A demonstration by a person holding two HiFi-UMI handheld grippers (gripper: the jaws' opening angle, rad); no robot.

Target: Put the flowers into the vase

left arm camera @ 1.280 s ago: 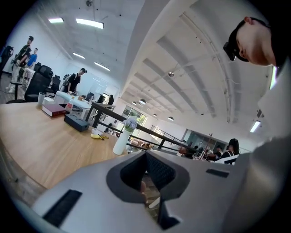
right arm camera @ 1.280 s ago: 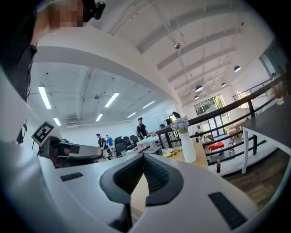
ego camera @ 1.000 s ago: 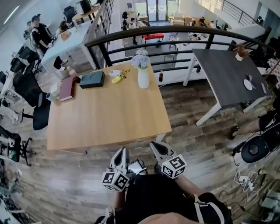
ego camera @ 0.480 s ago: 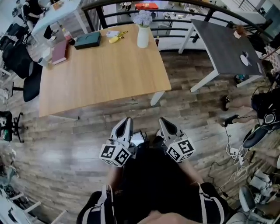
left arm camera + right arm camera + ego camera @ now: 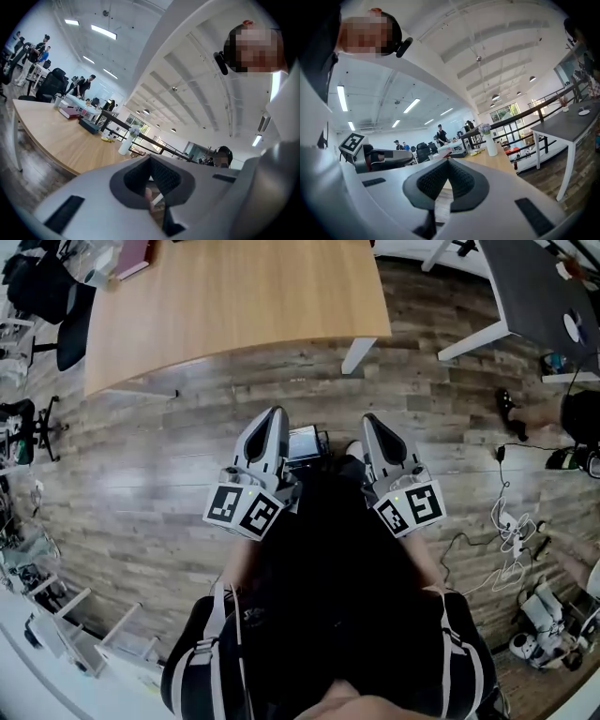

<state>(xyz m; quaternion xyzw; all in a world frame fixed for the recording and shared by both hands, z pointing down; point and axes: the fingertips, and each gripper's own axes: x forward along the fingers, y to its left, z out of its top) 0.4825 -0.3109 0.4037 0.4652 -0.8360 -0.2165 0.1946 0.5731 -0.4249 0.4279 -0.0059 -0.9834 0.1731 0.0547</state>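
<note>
Both clenched, empty (jaws together): left gripper (image 5: 274,416) | right gripper (image 5: 373,420) | vase (image 5: 490,144) on table (image 5: 502,160)

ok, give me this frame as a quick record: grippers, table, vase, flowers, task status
left gripper: fingers together, nothing between them
right gripper: fingers together, nothing between them
gripper position: both over the wood floor, short of the table
table: light wood, near edge at the top of the head view
vase: white, upright, toward the table's far end
flowers: pale, standing in the vase
task status: flowers in the vase; neither gripper carries anything
</note>
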